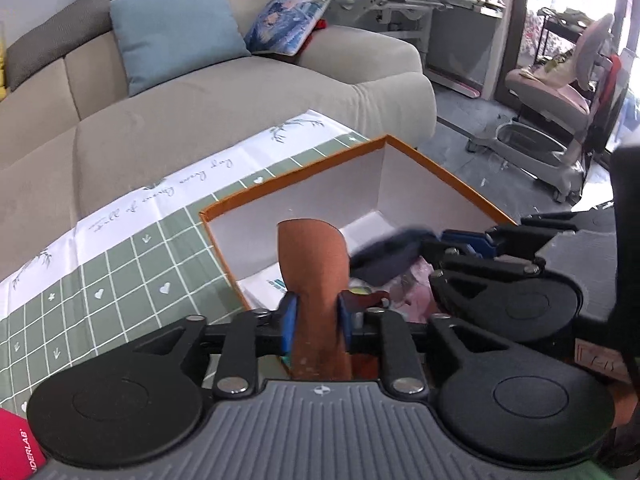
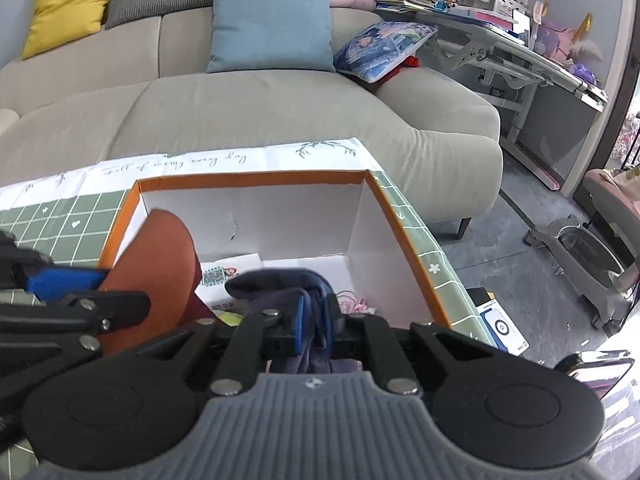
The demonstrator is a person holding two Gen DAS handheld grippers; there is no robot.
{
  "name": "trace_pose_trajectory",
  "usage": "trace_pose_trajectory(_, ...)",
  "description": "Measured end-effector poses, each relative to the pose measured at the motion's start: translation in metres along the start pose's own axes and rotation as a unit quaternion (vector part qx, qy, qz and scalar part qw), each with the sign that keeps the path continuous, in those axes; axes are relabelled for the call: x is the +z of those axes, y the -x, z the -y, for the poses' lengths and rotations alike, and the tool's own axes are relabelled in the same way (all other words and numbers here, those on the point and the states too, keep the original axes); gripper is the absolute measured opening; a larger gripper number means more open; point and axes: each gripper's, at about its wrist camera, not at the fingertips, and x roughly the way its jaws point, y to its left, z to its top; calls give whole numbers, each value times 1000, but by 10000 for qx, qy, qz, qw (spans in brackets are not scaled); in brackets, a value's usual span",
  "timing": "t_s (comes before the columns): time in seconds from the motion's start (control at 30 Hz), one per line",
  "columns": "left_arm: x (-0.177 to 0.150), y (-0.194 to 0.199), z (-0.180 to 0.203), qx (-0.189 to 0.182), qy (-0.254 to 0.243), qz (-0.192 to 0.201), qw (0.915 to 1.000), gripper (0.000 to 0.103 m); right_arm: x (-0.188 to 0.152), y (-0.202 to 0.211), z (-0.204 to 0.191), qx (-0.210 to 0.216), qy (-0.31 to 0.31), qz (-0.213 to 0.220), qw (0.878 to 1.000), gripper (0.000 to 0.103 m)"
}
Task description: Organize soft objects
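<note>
A living room: a beige sofa (image 2: 280,120) with a yellow cushion (image 2: 68,4), a light blue cushion (image 2: 272,24) and a printed blue pillow (image 2: 384,48), and a cluttered desk (image 2: 520,48) further right. In front, a green checked tablecloth (image 1: 100,280) covers a table that bears an orange-rimmed cardboard box (image 2: 256,178) with white walls inside.

On the left, the left gripper (image 1: 316,316) has a rust-brown cloth piece (image 1: 316,264) standing up between its blue pads, over the box's near-left part; the jaws sit close on both sides of it, but whether they press it or have let go I cannot tell. To its right, the right gripper (image 2: 316,318) has its jaws nearly closed, pinching a dark navy-and-purple fabric bundle (image 2: 280,284) above the box's middle. Papers and a pink patterned item (image 2: 352,300) already lie on the box floor.

The step in hand looks like dropping both soft items into the box. Next, each gripper would need to open fully and lift clear so the fabrics settle inside the walls rather than drape over the rim.
</note>
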Motion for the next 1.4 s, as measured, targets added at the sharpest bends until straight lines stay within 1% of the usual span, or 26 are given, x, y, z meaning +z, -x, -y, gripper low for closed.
trace_pose_trajectory(0.03,0,1,-1,29,21,32,10000,38,-1,1,-2,-22,19,9,10000,11)
trace_pose_trajectory(0.1,0,6,-4,26,107,134,9998,41,-1,1,-4,-67,45,6,10000,22)
trace_pose_trajectory(0.13,0,9,-6,11,143,185,9997,43,-1,3,-5,-70,42,21,10000,31)
trace_pose_trajectory(0.17,0,13,-8,19,185,247,9995,48,-1,3,-5,-74,42,26,10000,37)
trace_pose_trajectory(0.2,1,15,-9,33,214,302,9993,50,0,4,-6,-97,50,28,9999,38)
trace_pose_trajectory(0.33,4,26,-15,52,324,461,9984,50,1,11,-10,-113,78,94,9999,39)
trace_pose_trajectory(0.43,5,35,-18,63,401,571,9975,50,2,20,-14,-181,119,190,9996,47)
trace_pose_trajectory(0.6,3,57,-25,96,511,790,9955,52,4,41,-20,-299,157,356,9988,49)
trace_pose_trajectory(0.63,2,62,-26,104,523,833,9951,52,5,46,-21,-318,152,393,9986,54)
trace_pose_trajectory(0.67,0,67,-28,108,532,878,9947,52,5,51,-23,-327,147,437,9984,62)
trace_pose_trajectory(0.7,-1,73,-30,106,533,922,9943,52,5,57,-25,-333,150,500,9981,65)
trace_pose_trajectory(0.83,-10,96,-40,172,550,1087,9924,52,5,80,-38,-344,272,687,9967,66)
trace_pose_trajectory(0.9,-16,107,-46,268,534,1167,9914,52,4,92,-44,-324,302,762,9961,68)
trace_pose_trajectory(0.97,-22,119,-53,358,514,1236,9903,52,4,103,-50,-270,329,841,9955,72)
trace_pose_trajectory(1.03,-29,130,-60,467,493,1296,9892,52,2,116,-58,-214,390,919,9948,72)
trace_pose_trajectory(1.17,-45,154,-75,649,450,1419,9867,52,0,143,-75,-67,569,1087,9924,73)
trace_pose_trajectory(1.3,-61,178,-88,833,422,1515,9840,52,-4,170,-92,174,726,1233,9896,73)
trace_pose_trajectory(1.33,-67,185,-91,874,425,1545,9832,52,-5,177,-96,229,756,1274,9887,75)
trace_pose_trajectory(1.4,-77,197,-99,918,455,1589,9820,52,-9,190,-103,349,779,1348,9872,83)
